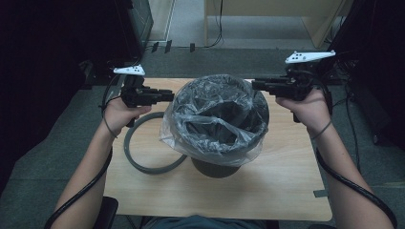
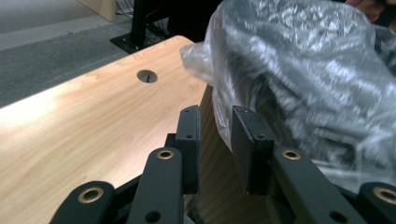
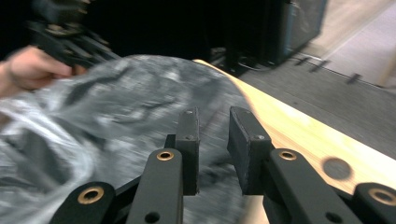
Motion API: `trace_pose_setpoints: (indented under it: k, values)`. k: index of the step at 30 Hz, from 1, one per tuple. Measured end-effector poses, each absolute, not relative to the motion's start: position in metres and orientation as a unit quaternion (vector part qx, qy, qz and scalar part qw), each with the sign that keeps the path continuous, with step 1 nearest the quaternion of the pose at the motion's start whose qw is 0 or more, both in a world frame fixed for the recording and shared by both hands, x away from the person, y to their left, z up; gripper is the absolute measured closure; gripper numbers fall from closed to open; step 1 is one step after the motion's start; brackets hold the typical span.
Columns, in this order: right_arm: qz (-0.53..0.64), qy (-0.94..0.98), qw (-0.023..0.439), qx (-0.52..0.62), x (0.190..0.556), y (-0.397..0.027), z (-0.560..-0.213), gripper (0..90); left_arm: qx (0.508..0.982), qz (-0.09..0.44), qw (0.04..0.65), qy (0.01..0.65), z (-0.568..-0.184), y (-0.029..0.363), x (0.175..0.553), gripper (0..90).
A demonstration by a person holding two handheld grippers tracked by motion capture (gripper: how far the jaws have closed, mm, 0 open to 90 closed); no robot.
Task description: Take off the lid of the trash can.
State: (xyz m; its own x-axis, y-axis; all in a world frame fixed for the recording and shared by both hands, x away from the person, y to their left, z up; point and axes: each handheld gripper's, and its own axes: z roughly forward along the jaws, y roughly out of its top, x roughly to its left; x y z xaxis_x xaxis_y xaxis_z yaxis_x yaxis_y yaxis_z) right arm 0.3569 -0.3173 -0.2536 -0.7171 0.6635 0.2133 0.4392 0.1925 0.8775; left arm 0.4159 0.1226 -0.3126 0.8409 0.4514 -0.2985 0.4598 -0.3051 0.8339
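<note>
Two grippers work one bin [image 1: 217, 164]: our left gripper [image 1: 168, 95] sits at nine o'clock of it, our right gripper [image 1: 255, 85] at three o'clock. Both have narrow gaps between the jaws, and nothing is pinched in either; the left gripper view shows the bag [image 2: 303, 79] just beside its right jaw. We count one clear bag [image 1: 215, 119] draped over the bin's rim, one grey ring [image 1: 138, 160] flat on the table [image 1: 286, 191] at the bin's eight o'clock, and two cable holes, one in each gripper view.
</note>
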Motion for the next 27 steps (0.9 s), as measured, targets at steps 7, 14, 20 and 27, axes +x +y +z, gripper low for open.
trace_pose_setpoints:
  k: [7,14,20,27]
  values:
    - [0.519,0.786,0.088,0.325,0.354,-0.283,-0.244,74.6,0.806,0.002,0.518,0.286,-0.317,0.134,0.414,54.6]
    - [0.536,0.789,0.048,0.298,0.352,-0.251,-0.241,75.9,0.805,0.013,0.519,0.286,-0.328,0.139,0.408,50.7]
    - [0.521,0.806,0.027,0.279,0.353,-0.227,-0.245,76.4,0.797,-0.005,0.525,0.297,-0.339,0.146,0.411,50.1]
    - [0.489,0.826,-0.002,0.28,0.363,-0.207,-0.259,74.5,0.791,-0.006,0.532,0.304,-0.345,0.152,0.411,48.8]
